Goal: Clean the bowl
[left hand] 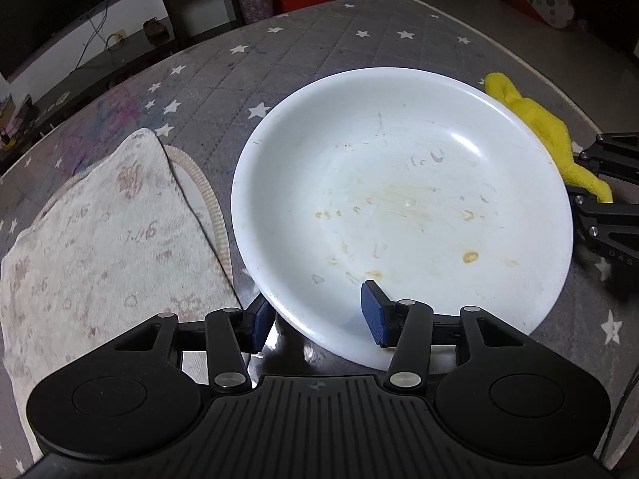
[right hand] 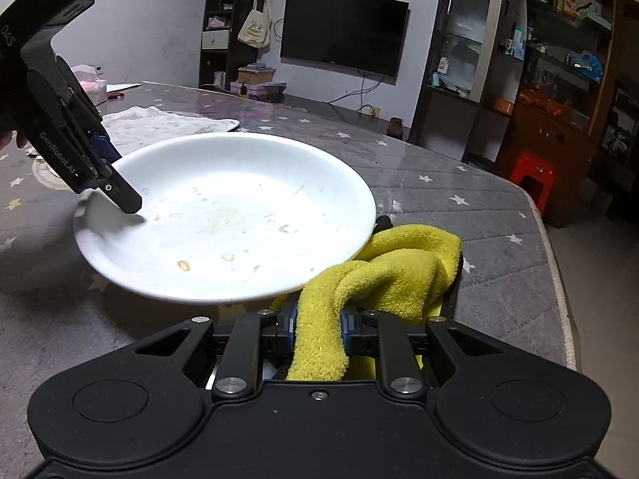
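1. White bowl point(left hand: 399, 215), shallow and soiled with yellowish residue, resting on the grey star-patterned surface point(left hand: 303, 40).
2. Left tool point(left hand: 319, 313): jaws apart, straddling the bowl's near rim, one blue pad inside, one outside; whether the pads press the rim cannot be told.
3. Right tool point(right hand: 317, 329): jaws clamped on the yellow cloth point(right hand: 383, 271), which lies bunched against the bowl's edge, partly beneath it.
4. Pale patterned towel point(left hand: 104, 235), flat on the surface beside the bowl.
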A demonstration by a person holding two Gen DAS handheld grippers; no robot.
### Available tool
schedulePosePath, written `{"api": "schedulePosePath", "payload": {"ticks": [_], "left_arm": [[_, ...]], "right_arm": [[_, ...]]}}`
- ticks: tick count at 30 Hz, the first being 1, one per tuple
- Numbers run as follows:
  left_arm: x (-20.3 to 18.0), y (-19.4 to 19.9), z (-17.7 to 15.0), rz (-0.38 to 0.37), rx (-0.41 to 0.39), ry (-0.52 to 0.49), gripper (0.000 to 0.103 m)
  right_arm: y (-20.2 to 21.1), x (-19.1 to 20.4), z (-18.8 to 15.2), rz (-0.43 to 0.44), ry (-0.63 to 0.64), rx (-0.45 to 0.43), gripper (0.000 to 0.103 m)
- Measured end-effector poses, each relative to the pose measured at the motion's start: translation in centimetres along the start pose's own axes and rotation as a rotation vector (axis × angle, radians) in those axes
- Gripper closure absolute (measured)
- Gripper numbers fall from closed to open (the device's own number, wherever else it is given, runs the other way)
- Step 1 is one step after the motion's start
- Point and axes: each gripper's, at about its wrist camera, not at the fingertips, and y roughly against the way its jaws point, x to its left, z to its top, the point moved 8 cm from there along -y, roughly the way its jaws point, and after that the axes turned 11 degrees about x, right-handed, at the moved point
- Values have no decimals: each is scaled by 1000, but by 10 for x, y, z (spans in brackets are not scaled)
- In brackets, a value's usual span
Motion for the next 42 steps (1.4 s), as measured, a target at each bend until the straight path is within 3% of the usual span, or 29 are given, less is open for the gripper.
{"api": "schedulePosePath", "payload": {"ticks": [15,25,32,37,42], "left_arm": [[-7,15,-5,30,-57,-9,46],[-9,19,-17,19,-68,107,37],[-9,28,-25,31,-57,200,37],[-14,32,-33,-1,-54,295,37],[-26,34,-36,-49,-53,352,48]], "right_arm": [[9,10,-5,-15,-14,12,82],[10,8,-3,-25,-22,12,82],[9,7,-1,-32,-23,12,82],[10,9,-1,-37,-26,11,82],[10,9,-2,-36,-22,10,82]]}}
